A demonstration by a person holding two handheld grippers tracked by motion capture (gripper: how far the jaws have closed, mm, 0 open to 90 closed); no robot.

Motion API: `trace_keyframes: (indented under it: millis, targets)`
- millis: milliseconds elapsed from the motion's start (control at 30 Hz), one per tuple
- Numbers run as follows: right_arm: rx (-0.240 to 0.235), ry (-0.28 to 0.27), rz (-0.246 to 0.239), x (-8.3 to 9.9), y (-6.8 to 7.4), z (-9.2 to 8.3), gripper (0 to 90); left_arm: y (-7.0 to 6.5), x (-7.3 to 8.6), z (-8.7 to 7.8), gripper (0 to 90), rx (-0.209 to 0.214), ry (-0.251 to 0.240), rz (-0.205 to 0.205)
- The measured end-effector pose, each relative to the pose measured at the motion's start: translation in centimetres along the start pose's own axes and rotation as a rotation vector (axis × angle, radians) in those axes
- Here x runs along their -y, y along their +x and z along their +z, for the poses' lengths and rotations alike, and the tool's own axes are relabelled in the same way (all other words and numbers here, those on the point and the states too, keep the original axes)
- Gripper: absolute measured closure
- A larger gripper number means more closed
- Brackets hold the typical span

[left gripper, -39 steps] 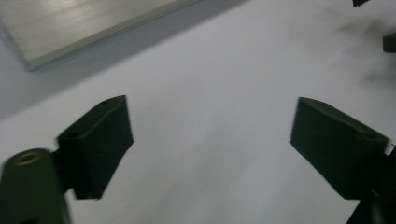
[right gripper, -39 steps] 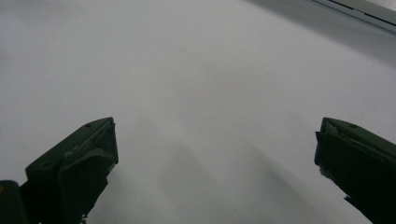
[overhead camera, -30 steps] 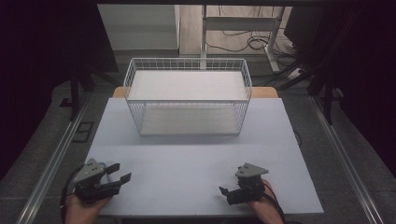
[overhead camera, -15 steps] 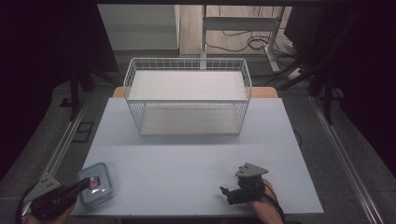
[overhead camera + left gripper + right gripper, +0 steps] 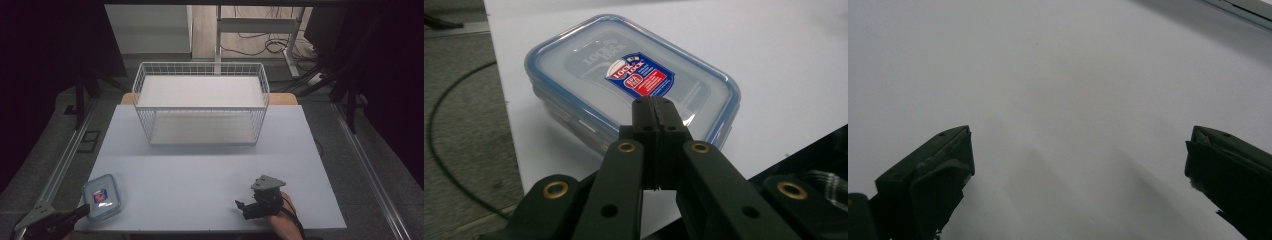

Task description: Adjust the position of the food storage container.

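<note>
A lidded plastic container [image 5: 102, 196] sits at the table's [image 5: 210, 165] near-left corner, the left gripper [image 5: 655, 107] pressed shut just behind it, holding nothing; farther right, the right gripper [image 5: 245, 207] rests wide open and empty, perhaps awaiting its turn

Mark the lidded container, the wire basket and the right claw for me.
lidded container [image 5: 639, 80], left gripper view, label on its lid
wire basket [image 5: 200, 65], high view, far top rim
right claw [image 5: 243, 209], high view, between its fingertips
</note>
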State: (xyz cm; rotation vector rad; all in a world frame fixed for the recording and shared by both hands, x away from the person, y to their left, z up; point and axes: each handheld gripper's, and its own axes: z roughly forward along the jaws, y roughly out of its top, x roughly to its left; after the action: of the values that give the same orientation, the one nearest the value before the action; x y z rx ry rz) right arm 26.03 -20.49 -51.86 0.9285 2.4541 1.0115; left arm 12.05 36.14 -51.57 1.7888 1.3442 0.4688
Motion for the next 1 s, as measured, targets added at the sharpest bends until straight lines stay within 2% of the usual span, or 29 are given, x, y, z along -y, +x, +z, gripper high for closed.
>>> trace_keyframes:
  millis: [33, 133, 167, 200, 300, 500, 633, 733, 767, 800, 833, 867, 1000]
  targets:
    - [0.001, -0.002, 0.0, 0.0, 0.0, 0.0, 0.0, 0.2, 0.1, -0.2, 90.0, -0.015, 0.004, -0.005]
    - [-0.003, -0.001, 0.002, 0.0, 0.0, 0.0, 0.0, 0.6, 0.4, -0.2, 90.0, -0.015, 0.016, -0.018]
    - [-0.003, 0.002, 0.002, 0.0, 0.0, 0.0, 0.0, 0.6, 0.8, 0.2, 90.0, -0.039, 0.055, -0.015]
    - [-0.002, 0.002, 0.0, 0.0, 0.0, 0.0, 0.0, 0.6, 0.9, 0.3, 90.0, -0.039, 0.058, -0.016]
    - [-0.004, 0.002, -0.003, 0.0, 0.0, 0.1, 0.0, 0.6, 0.8, 0.4, 90.0, -0.008, 0.039, -0.029]
    - [-0.005, 0.005, -0.006, 0.0, 0.1, 0.2, 0.0, -0.1, 0.2, 1.5, 90.0, 0.042, 0.046, -0.013]
    - [-0.007, 0.007, -0.007, 0.0, 0.1, 0.2, 0.0, -0.5, -0.3, 2.2, 90.0, 0.06, 0.051, -0.001]
    - [-0.008, 0.009, -0.009, 0.0, 0.1, 0.2, 0.0, -1.4, -1.0, 3.4, 89.9, 0.103, 0.052, 0.007]
    - [-0.01, 0.01, -0.009, 0.0, 0.1, 0.3, 0.0, -1.4, -1.0, 3.4, 89.9, 0.103, 0.052, 0.007]
    - [-0.011, 0.012, -0.01, 0.0, 0.1, 0.3, 0.0, -1.9, -1.5, 4.1, 89.9, 0.127, 0.051, 0.016]
    - [-0.011, 0.012, -0.01, 0.0, 0.1, 0.3, 0.0, -1.9, -1.5, 4.1, 89.9, 0.127, 0.051, 0.016]
    - [-0.011, 0.015, -0.011, 0.0, 0.2, 0.3, 0.0, -2.6, -2.0, 4.8, 89.9, 0.132, 0.06, 0.031]
    - [-0.013, 0.017, -0.011, 0.0, 0.2, 0.4, 0.0, -3.6, -3.0, 6.2, 89.9, 0.134, 0.069, 0.048]
